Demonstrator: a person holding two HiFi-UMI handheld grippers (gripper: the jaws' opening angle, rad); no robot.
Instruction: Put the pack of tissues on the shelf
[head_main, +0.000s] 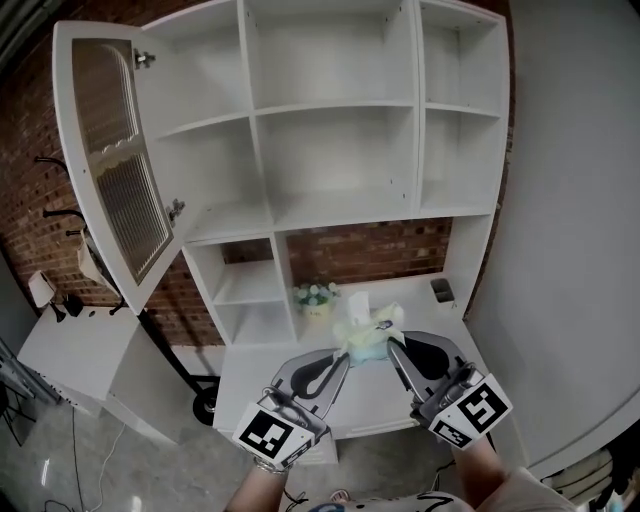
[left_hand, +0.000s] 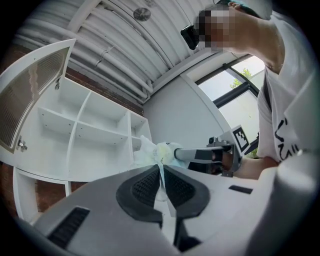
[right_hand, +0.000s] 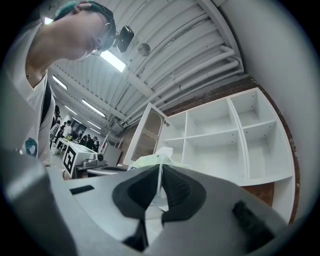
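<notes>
A pale green and white pack of tissues (head_main: 367, 336) hangs in the air between my two grippers, in front of the white shelf unit (head_main: 330, 110). My left gripper (head_main: 345, 358) is shut on the pack's thin wrapper edge at its left side; in the left gripper view the wrapper (left_hand: 161, 172) is pinched between the dark pads. My right gripper (head_main: 392, 348) is shut on the wrapper at the right side, and the right gripper view shows the film (right_hand: 160, 175) clamped between its pads. The pack (left_hand: 155, 152) bulges just beyond the left jaws.
The shelf unit's glass door (head_main: 115, 165) stands swung open at the left. Below the shelves a small flower pot (head_main: 315, 297) and a dark small object (head_main: 441, 290) sit on the white desk (head_main: 250, 375). A low white side table (head_main: 70, 355) stands at the left.
</notes>
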